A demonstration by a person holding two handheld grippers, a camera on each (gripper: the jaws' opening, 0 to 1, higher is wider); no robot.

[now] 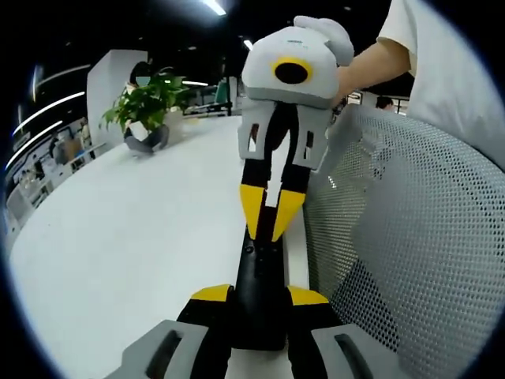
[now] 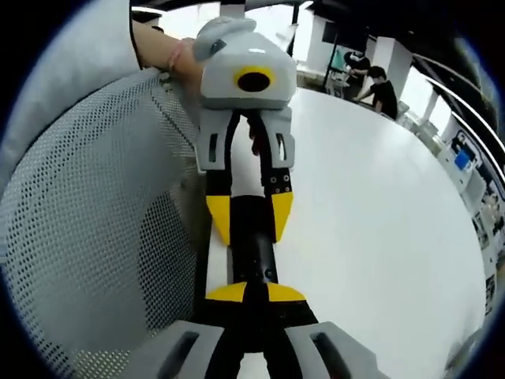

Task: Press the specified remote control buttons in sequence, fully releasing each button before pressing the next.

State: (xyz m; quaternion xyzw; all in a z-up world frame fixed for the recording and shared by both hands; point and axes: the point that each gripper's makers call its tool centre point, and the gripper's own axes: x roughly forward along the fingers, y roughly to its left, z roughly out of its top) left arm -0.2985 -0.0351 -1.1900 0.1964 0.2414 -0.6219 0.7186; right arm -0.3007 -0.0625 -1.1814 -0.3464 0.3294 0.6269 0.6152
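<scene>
A long black remote control (image 1: 257, 272) lies along the white table's edge. My left gripper (image 1: 259, 296) is shut on its near end, one yellow-tipped jaw on each side. My right gripper (image 1: 268, 223) comes in from the far side, shut, its yellow tips together and pointing down onto the remote's far part, where small buttons show. In the right gripper view my right gripper (image 2: 254, 294) has its tips closed over the remote control (image 2: 252, 249), and the left gripper (image 2: 251, 215) clamps the remote's other end. Whether a button is pushed in cannot be made out.
A grey mesh chair back (image 1: 410, 237) stands close beside the remote, also seen as the chair back (image 2: 87, 221). The white table (image 1: 134, 229) spreads wide on the other side. A potted plant (image 1: 146, 110) stands at its far end. A person (image 2: 383, 91) sits at a distant desk.
</scene>
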